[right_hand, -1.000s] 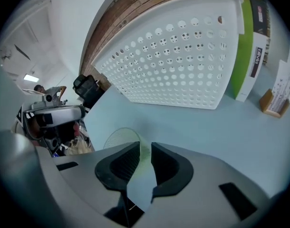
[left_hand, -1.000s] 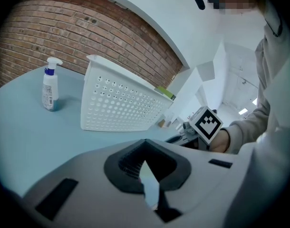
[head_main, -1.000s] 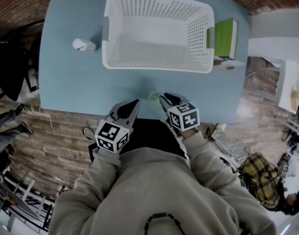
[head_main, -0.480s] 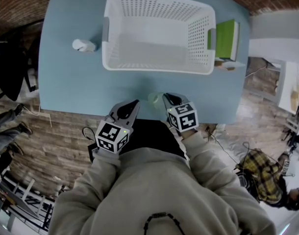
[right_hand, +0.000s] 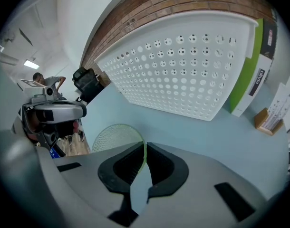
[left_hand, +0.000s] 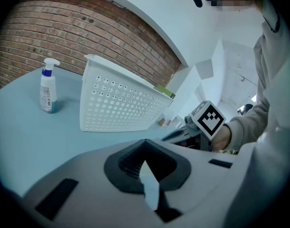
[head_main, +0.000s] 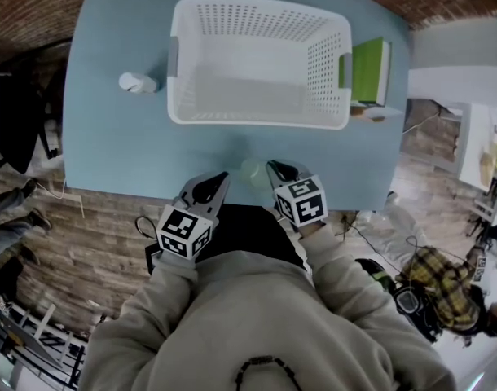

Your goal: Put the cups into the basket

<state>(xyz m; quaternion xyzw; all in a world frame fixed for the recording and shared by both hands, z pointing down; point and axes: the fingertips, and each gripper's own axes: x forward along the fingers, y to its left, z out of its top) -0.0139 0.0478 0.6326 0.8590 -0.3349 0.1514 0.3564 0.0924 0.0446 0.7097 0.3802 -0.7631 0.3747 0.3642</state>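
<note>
Right gripper (head_main: 274, 169): fingers have just been closing and now grasp the rim of the pale green translucent cup (head_main: 252, 170). The cup is at the near edge of the blue worktop (head_main: 118, 145), in front of the white perforated basket (head_main: 179, 55) and apart from it. Left gripper (head_main: 214, 186): fingers clenched together, empty, near the cup's left side. A spray bottle (head_main: 138, 82) is left of the basket.

The right claw (head_main: 274, 169) is pointing down, its jaws just closing onto the rim of the green cup (head_main: 252, 170). The left claw (head_main: 221, 179) is hovering beside it, jaws together, holding nothing.
</note>
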